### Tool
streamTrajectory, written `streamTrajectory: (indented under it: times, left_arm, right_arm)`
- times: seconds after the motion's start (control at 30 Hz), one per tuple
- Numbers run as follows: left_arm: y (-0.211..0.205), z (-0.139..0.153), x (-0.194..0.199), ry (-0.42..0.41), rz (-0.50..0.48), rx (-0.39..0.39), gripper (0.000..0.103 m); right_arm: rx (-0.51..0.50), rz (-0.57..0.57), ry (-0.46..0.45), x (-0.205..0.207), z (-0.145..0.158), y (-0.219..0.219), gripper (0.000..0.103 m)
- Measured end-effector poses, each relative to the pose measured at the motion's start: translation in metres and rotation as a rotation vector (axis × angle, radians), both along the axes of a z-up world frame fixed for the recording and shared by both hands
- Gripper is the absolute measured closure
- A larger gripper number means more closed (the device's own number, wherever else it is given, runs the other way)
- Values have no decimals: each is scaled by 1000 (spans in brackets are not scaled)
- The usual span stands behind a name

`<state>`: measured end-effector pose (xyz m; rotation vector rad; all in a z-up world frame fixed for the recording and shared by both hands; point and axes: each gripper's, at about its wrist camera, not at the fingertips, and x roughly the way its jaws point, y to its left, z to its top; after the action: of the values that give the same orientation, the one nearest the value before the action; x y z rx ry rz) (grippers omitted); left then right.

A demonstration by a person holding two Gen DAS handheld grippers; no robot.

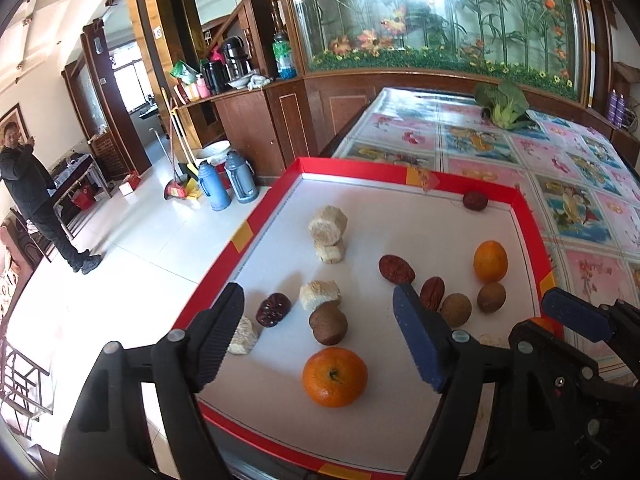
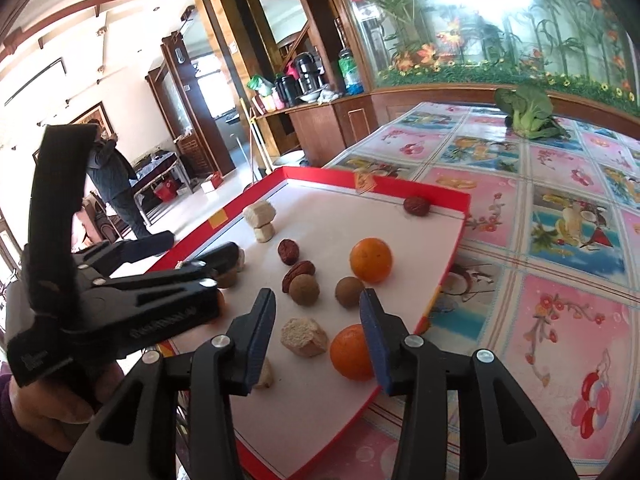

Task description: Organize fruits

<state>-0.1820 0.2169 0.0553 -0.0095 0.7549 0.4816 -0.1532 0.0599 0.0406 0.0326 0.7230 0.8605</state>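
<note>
Left gripper [image 1: 320, 340] held with fingers wide, empty, low over the near left part of the red-edged tray [image 1: 524, 216]. Between its fingers: one orange [image 1: 335, 376] nearest, a round brown fruit [image 1: 329, 323] just behind and touching a pale chunk [image 1: 320, 295]. A dark red date [image 1: 273, 309] just left of these, beside another pale chunk [image 1: 244, 336] half hidden by the left finger.

Right gripper [image 2: 318, 340] also spread wide, holding nothing, over the near right corner of the tray. Second orange [image 2: 352, 352] touching the inner face of its right finger [image 2: 374, 340]; pale chunk [image 2: 305, 336] just left of this orange. Further in: two brown round fruits [image 2: 305, 289] [image 2: 349, 292], a reddish wrinkled fruit [image 2: 298, 271], a third orange [image 2: 371, 260]. Two stacked pale chunks [image 2: 262, 220] near the far left edge, one date [image 2: 417, 205] alone at the far edge. Tray lying on the flowered tablecloth [image 2: 560, 320]; green vegetable [image 2: 526, 114] far right on it. Person [image 1: 36, 196] standing far left on the floor.
</note>
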Motion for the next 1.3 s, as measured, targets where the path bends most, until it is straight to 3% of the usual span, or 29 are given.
streamTrajectory:
  times: [0.1,0.2,0.47,0.73,1.3]
  left_arm:
    - [-3,11,-6,-25,29,24,10]
    - [-6,24,-16,-67,47,53,0]
    - [-22,59,-43,-156,90,147,0]
    - [-31,89,-65,-222,55,74,0]
    - [-40,93,-80,-241,42,103,0]
  right_arm:
    - [26,-29,-16,-2,6,-11,56]
    - [36,-68,-56,-5,20,-22,46]
    - [104,-160,-146,-12,61,-52,34]
    - [139,-182,-224,-29,88,-64,29]
    - [107,-156,-270,-36,88,-50,28]
